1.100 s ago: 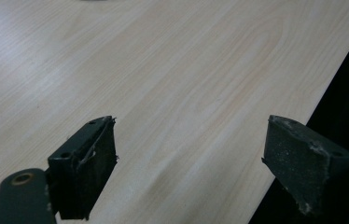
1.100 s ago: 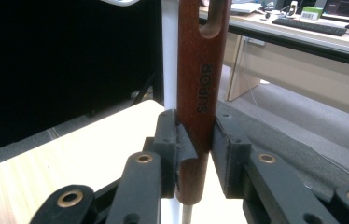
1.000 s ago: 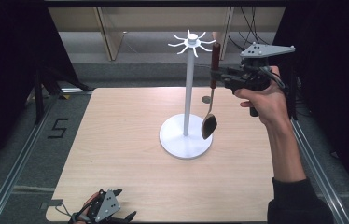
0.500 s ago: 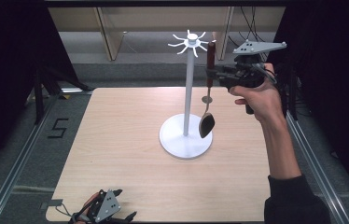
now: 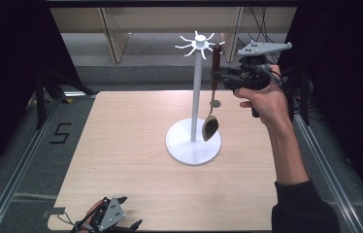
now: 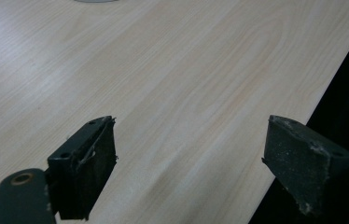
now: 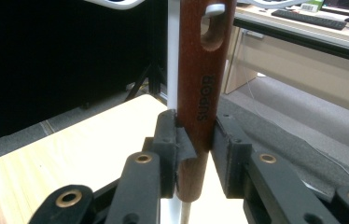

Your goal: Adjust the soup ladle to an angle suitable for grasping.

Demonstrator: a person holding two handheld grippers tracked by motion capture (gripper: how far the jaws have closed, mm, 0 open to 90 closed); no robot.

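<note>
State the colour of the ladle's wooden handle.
Reddish-brown wooden handle, clearest in the right gripper view.

The right gripper (image 5: 217, 74) is raised high on an outstretched forearm, its jaws clamped. The left gripper (image 5: 109, 221) sits low at the near edge, jaws spread wide.

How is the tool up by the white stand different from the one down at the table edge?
The right tool is raised beside the white stand; the left tool sits low over the table. The right one grips a brown-handled spoon; the left one is open, holding nothing. Both have two black jaws.
</note>
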